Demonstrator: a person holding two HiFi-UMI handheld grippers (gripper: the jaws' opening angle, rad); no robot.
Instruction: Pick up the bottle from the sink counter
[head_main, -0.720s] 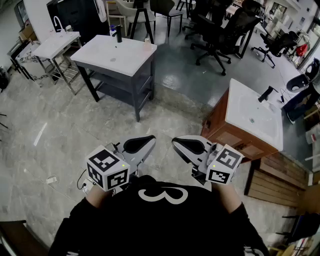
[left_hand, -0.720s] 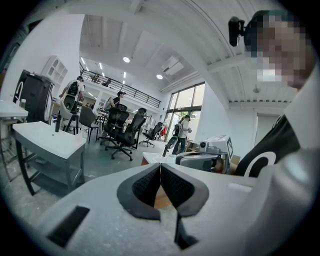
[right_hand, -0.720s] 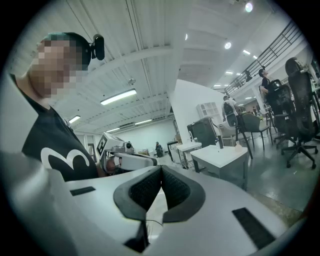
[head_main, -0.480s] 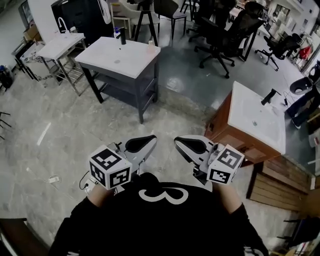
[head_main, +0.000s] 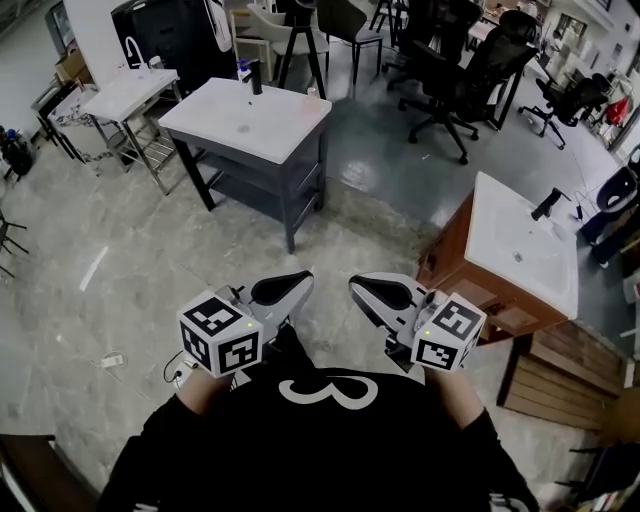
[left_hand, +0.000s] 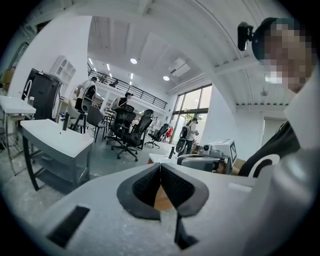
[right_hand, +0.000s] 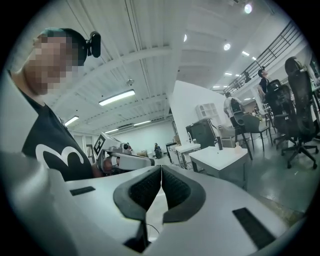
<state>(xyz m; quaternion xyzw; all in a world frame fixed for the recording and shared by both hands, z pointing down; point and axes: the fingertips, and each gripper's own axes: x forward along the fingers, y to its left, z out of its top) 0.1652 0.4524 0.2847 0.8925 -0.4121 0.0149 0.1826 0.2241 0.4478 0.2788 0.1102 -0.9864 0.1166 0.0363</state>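
Left gripper and right gripper, jaws closed empty, well apart from sink counter with probable bottle.

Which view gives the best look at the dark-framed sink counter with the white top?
The head view: the sink counter shows whole from above, with its white top, faucet and dark frame. The left gripper view shows it side-on at the left; the right gripper view shows it small and far off.
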